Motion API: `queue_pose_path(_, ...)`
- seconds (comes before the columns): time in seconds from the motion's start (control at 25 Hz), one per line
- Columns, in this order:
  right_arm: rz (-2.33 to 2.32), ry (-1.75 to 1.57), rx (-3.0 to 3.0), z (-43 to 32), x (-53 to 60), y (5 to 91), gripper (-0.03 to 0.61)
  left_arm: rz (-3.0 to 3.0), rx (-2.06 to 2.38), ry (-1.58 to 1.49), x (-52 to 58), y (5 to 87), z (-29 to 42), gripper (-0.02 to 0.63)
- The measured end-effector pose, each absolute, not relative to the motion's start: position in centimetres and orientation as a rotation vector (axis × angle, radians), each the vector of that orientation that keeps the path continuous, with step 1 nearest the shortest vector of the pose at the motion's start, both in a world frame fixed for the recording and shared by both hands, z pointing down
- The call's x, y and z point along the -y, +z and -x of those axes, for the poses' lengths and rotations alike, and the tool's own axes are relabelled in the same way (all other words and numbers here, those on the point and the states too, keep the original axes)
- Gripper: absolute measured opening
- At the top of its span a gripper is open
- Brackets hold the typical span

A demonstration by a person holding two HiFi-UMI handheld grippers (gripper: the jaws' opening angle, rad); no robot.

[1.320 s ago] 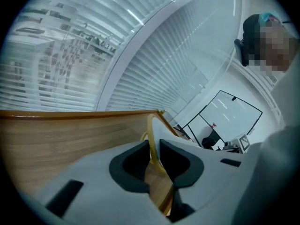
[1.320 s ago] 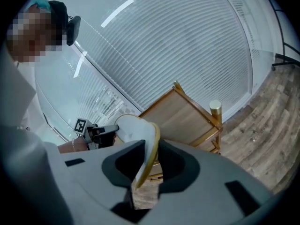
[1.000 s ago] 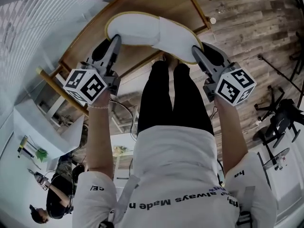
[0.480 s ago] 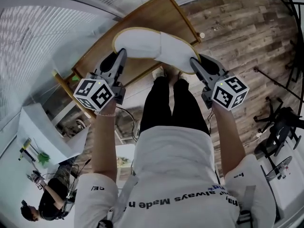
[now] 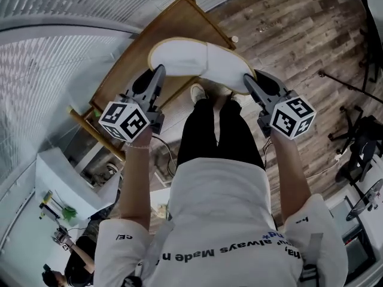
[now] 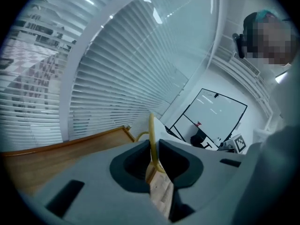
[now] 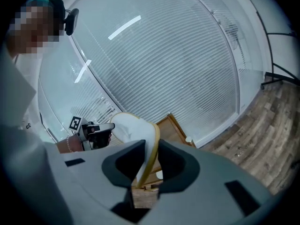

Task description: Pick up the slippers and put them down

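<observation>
One white slipper (image 5: 197, 61) with a yellow rim hangs in the air above the wooden table (image 5: 179, 17), held at both ends. My left gripper (image 5: 158, 73) is shut on its left end, and its jaws are closing tighter on the rim. In the left gripper view the yellow rim (image 6: 151, 139) stands edge-on between the pads of my left gripper (image 6: 152, 161). My right gripper (image 5: 250, 81) is shut on the other end. In the right gripper view the slipper (image 7: 136, 130) runs from my right gripper (image 7: 149, 161) to the left gripper (image 7: 96, 132).
The table's front edge (image 5: 173, 94) lies just ahead of the person's shoes (image 5: 197, 91). Wood-plank floor (image 5: 299, 34) spreads to the right, with chair bases and stands (image 5: 359, 136) at the far right. White blinds (image 5: 60, 58) curve along the left. Another person (image 5: 66, 268) sits at lower left.
Both grippers have risen together with the slipper held between them. The table has dropped away below and looks smaller now.
</observation>
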State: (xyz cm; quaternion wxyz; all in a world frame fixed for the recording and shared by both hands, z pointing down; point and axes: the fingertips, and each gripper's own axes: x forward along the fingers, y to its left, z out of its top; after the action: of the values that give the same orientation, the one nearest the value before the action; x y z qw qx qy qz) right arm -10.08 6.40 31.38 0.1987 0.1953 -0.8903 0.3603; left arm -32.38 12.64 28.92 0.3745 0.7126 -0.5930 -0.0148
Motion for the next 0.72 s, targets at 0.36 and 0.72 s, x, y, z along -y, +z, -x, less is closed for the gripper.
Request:
queue_pose_path(0.36,-0.784,1.045,2.48,-0.7,-4.7,30.6,0.084,-1.968,1.342,0.033,-7.0,28.3,22.4,0.057)
queue_pose_path(0.72,-0.924,1.099,2.476,-11.4,-2.5,30.7,0.084,-2.035,1.246,0.107,-2.4,28.1,11.7,0.057)
